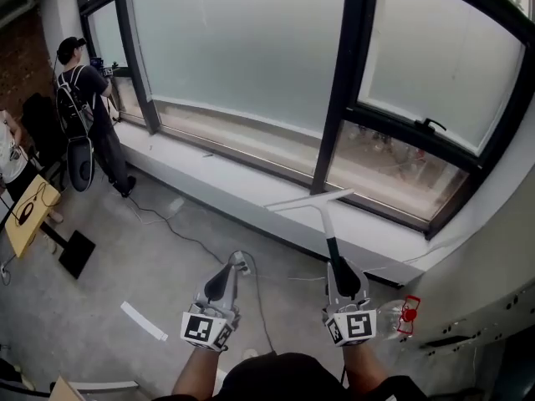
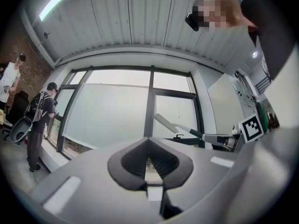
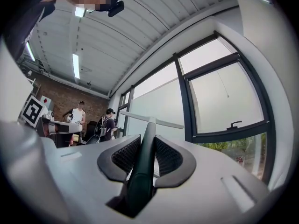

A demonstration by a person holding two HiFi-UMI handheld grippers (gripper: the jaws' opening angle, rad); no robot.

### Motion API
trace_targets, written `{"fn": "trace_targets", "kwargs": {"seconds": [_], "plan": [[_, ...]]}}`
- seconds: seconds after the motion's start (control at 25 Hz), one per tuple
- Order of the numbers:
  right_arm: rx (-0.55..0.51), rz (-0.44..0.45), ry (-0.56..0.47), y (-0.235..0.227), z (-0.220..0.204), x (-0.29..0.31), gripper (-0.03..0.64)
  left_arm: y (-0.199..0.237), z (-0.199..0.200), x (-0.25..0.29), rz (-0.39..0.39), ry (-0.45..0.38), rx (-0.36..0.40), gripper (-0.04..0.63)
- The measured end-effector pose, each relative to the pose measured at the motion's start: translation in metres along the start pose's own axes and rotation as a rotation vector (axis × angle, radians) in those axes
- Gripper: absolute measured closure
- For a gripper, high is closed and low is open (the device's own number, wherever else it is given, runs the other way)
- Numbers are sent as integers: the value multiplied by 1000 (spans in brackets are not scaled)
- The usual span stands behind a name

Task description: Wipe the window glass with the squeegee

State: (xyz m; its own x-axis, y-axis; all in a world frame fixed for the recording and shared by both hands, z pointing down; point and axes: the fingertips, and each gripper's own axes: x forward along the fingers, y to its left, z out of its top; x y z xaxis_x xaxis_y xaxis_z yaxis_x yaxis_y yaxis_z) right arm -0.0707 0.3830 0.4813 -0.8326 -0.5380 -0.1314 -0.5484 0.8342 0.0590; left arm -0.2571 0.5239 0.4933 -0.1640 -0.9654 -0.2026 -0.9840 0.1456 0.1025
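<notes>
The squeegee (image 1: 323,221) is held out toward the window on the right side of the scene, low down above the sill (image 1: 251,192). Its dark handle (image 3: 140,171) is pinched between the pads of the right claw (image 3: 148,152), and the pale blade (image 1: 308,200) is carried crosswise at the far end. The blade appears to be held short of the window glass (image 1: 242,48); contact cannot be made out. The left claw (image 2: 148,158) is pressed together on nothing and is held near, to the left of the squeegee.

The tool is judged to be light and stiff along its shaft, with a soft rubber edge that should bend slightly against the pane. The smooth, rounded handle could be twisted in the pads once the blade is pressed on, so a grip well up the handle, squared to the blade, is advised. Firm, even pressure would probably be needed, since the glass is hard and brittle.
</notes>
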Motion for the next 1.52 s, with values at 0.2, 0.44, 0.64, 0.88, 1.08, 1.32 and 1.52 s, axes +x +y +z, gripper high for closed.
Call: {"fn": "trace_targets", "kwargs": {"seconds": [0.2,0.44,0.64,0.88,1.08,1.32,1.52], "plan": [[-5,-97,19,15,1,4,518,23,0,6,-85,31,-27,597],[-22,-164,32,17,3,9,518,40,-6,30,-152,41,-56,597],[-24,-240,24,-6,2,4,518,28,-14,61,-213,47,-62,597],[4,-289,8,-61,-9,16,518,9,-22,100,-232,42,-60,597],[9,-278,-45,-101,-6,42,518,0,-19,144,-221,17,-41,597],[-11,-309,-75,-163,-2,50,518,-37,-27,210,-263,-14,-51,597],[-44,-364,-73,-214,3,36,518,-75,-43,261,-305,-3,-75,597]]}}
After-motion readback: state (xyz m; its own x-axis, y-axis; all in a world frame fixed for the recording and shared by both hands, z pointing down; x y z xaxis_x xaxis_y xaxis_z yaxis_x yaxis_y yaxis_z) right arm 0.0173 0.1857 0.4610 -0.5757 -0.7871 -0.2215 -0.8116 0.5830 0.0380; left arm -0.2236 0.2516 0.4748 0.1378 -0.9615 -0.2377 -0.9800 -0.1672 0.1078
